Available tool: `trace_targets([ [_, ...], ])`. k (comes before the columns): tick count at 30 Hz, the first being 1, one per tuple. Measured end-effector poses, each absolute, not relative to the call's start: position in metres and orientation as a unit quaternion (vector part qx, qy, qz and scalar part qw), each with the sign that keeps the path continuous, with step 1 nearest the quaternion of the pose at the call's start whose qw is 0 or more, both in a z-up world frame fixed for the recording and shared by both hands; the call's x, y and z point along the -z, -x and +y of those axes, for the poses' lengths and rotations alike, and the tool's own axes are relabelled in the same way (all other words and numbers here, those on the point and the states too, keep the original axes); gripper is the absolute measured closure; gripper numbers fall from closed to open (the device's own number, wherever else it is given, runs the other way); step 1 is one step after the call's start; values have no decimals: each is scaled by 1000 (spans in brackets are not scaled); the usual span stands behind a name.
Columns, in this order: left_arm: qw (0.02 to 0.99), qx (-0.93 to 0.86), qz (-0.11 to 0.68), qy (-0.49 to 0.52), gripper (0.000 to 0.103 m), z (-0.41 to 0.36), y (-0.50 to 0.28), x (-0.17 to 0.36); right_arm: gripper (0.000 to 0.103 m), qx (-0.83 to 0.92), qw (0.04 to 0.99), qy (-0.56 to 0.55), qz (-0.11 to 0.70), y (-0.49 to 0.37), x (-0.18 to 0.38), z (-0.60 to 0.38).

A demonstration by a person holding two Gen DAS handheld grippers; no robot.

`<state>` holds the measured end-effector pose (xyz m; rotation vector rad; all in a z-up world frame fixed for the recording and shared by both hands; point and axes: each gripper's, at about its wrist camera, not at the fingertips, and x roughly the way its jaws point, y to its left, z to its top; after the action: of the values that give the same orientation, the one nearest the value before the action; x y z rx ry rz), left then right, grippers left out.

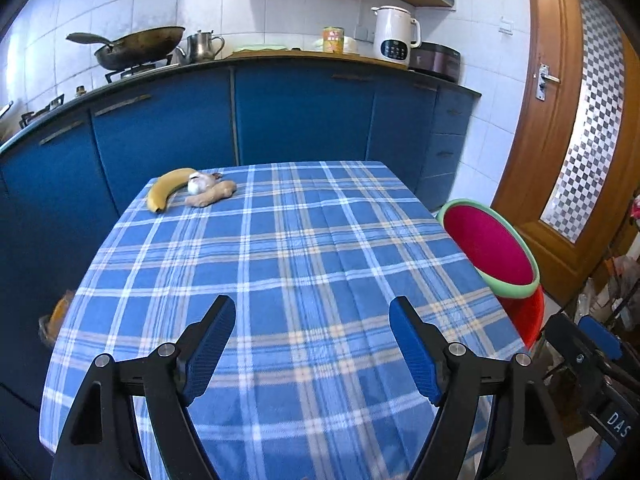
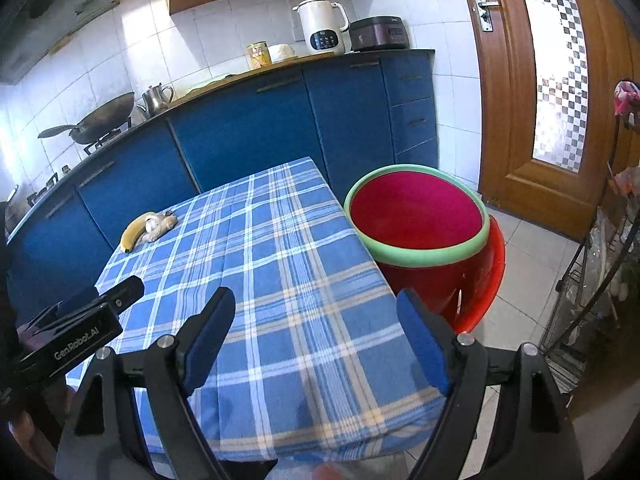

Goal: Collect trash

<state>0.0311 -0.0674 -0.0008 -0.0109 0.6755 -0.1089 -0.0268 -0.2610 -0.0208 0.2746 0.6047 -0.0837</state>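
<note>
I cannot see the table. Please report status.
Both claws, left and right, open, empty. Banana, garlic, ginger at far corner. Bin beside table. Path clear.

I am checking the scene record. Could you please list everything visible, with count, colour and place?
banana: 1, yellow, table's far left corner
garlic: 1, white, beside banana
ginger: 1, tan, beside garlic
tablecloth: 1, blue plaid, on table
basin: 1, red with green rim, on red stool right of table
wok: 1, dark, on stove
kettle: 1, metal, on counter
white jug: 1, on counter
left gripper: open, empty
right gripper: open, empty
</note>
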Motion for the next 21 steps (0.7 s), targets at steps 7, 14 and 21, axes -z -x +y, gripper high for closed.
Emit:
trace_targets([
  [7,948,55,313,4,23,-66,-20,-7,20,35,949,-124,289,36,15,-251],
  [14,950,52,307,12,23,-62,-18,-9,20,32,952,-117,282,39,8,-248],
  [21,951,52,305,18,23,-59,-17,-10,20,31,952,-116,282,39,8,-247],
])
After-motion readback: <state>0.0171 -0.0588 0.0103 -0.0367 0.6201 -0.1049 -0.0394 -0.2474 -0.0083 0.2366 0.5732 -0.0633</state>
